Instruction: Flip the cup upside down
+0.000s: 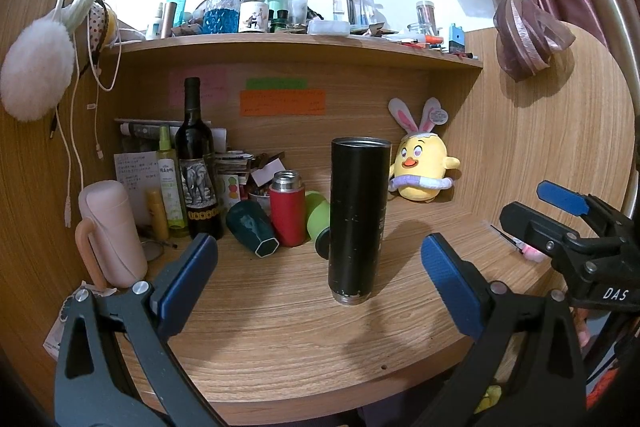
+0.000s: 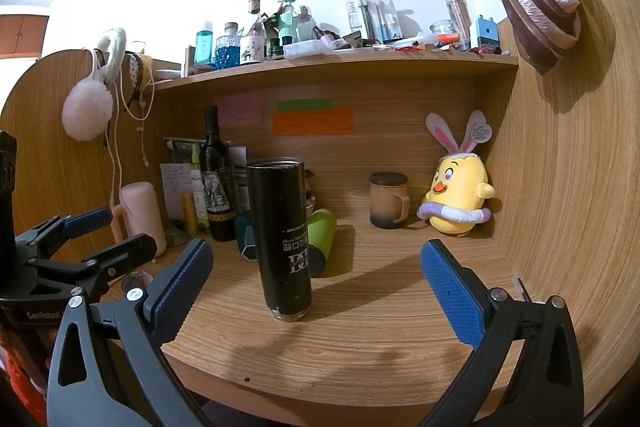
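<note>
A tall black cylindrical cup (image 1: 357,219) stands on the wooden desk, narrow threaded end down; its white print reads upside down in the right wrist view (image 2: 283,239). My left gripper (image 1: 318,267) is open and empty, its blue pads on either side of the cup and nearer to me. My right gripper (image 2: 316,275) is open and empty, also short of the cup. The right gripper shows at the right edge of the left wrist view (image 1: 568,223), and the left gripper at the left edge of the right wrist view (image 2: 80,239).
Behind the cup lie a dark teal cup (image 1: 252,227) and a green cup (image 1: 318,223), with a red flask (image 1: 286,209), a wine bottle (image 1: 198,167) and a pink case (image 1: 110,231). A yellow plush chick (image 1: 422,167) and a brown mug (image 2: 389,199) sit at back right. A cluttered shelf (image 1: 280,45) hangs above.
</note>
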